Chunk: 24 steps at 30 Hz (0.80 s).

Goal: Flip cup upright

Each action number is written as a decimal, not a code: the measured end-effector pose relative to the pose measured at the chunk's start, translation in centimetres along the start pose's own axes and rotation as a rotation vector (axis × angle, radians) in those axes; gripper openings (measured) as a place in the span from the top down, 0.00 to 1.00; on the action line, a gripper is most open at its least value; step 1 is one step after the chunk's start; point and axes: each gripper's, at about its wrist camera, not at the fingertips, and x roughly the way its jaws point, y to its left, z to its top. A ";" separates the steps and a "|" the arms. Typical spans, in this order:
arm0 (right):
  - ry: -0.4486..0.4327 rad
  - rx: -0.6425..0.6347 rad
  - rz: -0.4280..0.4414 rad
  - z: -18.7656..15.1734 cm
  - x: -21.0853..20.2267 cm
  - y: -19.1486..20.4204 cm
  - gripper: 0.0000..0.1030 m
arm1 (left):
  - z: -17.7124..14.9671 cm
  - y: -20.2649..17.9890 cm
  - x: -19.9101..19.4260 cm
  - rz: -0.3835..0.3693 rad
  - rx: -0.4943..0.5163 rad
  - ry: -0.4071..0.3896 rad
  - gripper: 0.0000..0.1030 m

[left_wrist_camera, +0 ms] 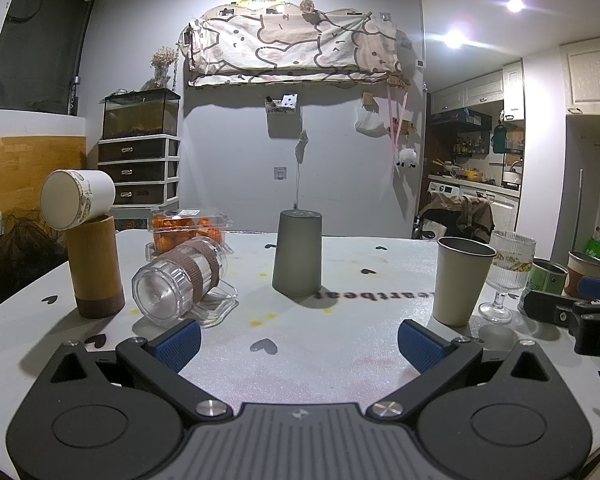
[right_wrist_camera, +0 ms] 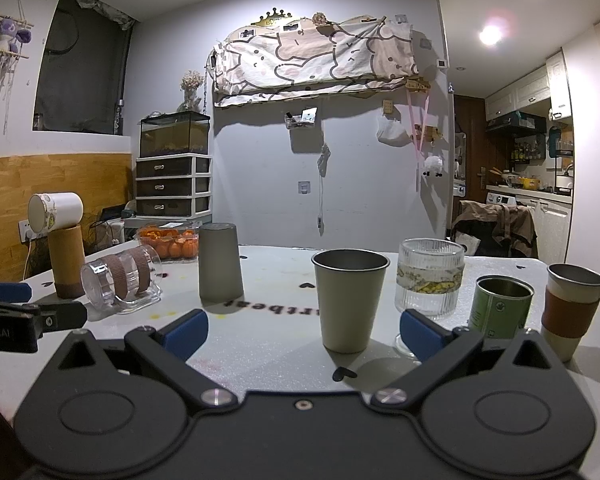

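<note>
The left tongs (left_wrist_camera: 299, 340) are spread wide, released, holding nothing; their blue pads hang above the bare table (left_wrist_camera: 320, 360). The right tongs (right_wrist_camera: 304, 330) are equally wide apart and empty, with the beige cup (right_wrist_camera: 350, 300) standing just beyond them, between the 2 pads in the picture but not touched.

From the left: a brown cylinder (left_wrist_camera: 96, 266) stands upright with a white cup (left_wrist_camera: 76, 199) lying on its side on top, flat base toward the camera. Beside it a clear glass mug (left_wrist_camera: 180, 282) with brown bands lies on its side, base toward the camera, its long axis running away and to the right. Behind it sits a clear box of orange fruit (left_wrist_camera: 188, 230). In the middle the grey cup (left_wrist_camera: 298, 252) stands inverted, closed base up and wider mouth on the table, long axis vertical. Further right, upright, stand the beige cup, a ribbed stemmed glass (right_wrist_camera: 430, 276), a green tin (right_wrist_camera: 500, 306) and a cup with a brown sleeve (right_wrist_camera: 570, 308).
</note>
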 end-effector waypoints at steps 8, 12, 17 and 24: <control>-0.003 0.000 -0.001 0.1 -0.1 0.0 0.00 | -0.5 -2.6 1.6 -0.031 0.020 -0.051 0.00; -0.007 0.004 0.001 -0.3 -0.5 -0.4 0.00 | 1.2 -2.5 2.4 -0.009 0.067 -0.087 0.00; -0.008 0.018 0.000 0.2 -1.3 -0.2 0.00 | 4.3 -2.2 5.5 -0.002 0.071 -0.090 0.00; 0.006 0.029 0.001 -0.3 -1.3 -0.3 0.00 | 8.0 -1.5 13.2 -0.020 0.051 0.032 0.00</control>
